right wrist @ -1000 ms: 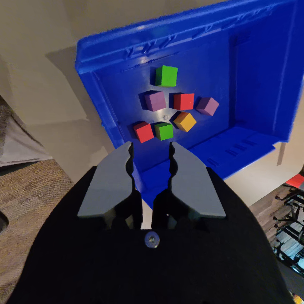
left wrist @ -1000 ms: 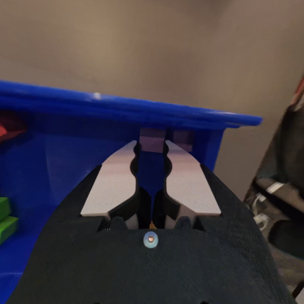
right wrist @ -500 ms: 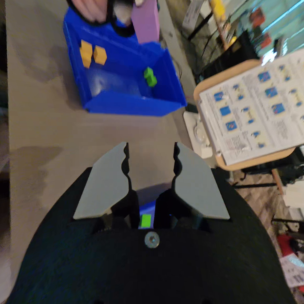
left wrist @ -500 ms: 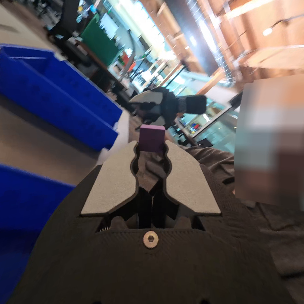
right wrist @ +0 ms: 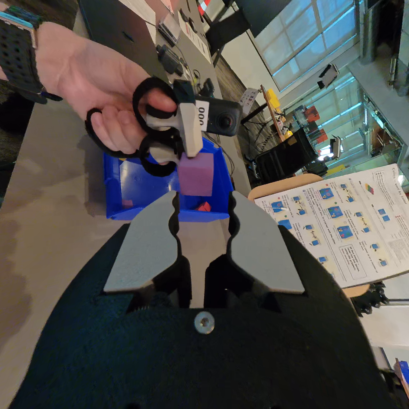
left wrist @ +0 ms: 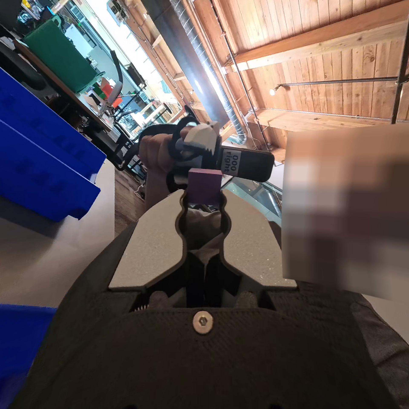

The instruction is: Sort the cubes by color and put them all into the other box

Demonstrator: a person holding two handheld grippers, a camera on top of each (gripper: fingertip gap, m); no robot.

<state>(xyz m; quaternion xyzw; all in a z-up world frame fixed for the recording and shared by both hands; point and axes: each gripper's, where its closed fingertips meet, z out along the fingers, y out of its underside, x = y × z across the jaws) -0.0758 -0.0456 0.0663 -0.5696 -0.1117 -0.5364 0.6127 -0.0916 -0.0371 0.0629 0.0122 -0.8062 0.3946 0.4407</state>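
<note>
Left gripper point(left wrist: 204, 194) is pinching the purple cube point(left wrist: 204, 188) at its fingertips, held up near the right gripper point(right wrist: 202, 199), whose wide-spread fingers face it, above the blue bin point(right wrist: 124, 188).

Wooden plank ceiling point(left wrist: 321, 66) with beams. A dark round duct point(left wrist: 199, 73) runs along it; a small spotlight point(left wrist: 273, 91) glows to the duct's right, bright glazing point(left wrist: 124, 39) to its left. A green panel point(left wrist: 57, 59) stands left of the glazing. Large gridded windows point(right wrist: 307, 42) in the right wrist view. Grey counter point(right wrist: 44, 221); beside it a round wooden stool point(right wrist: 285, 188) carrying a printed sheet point(right wrist: 345, 225).
</note>
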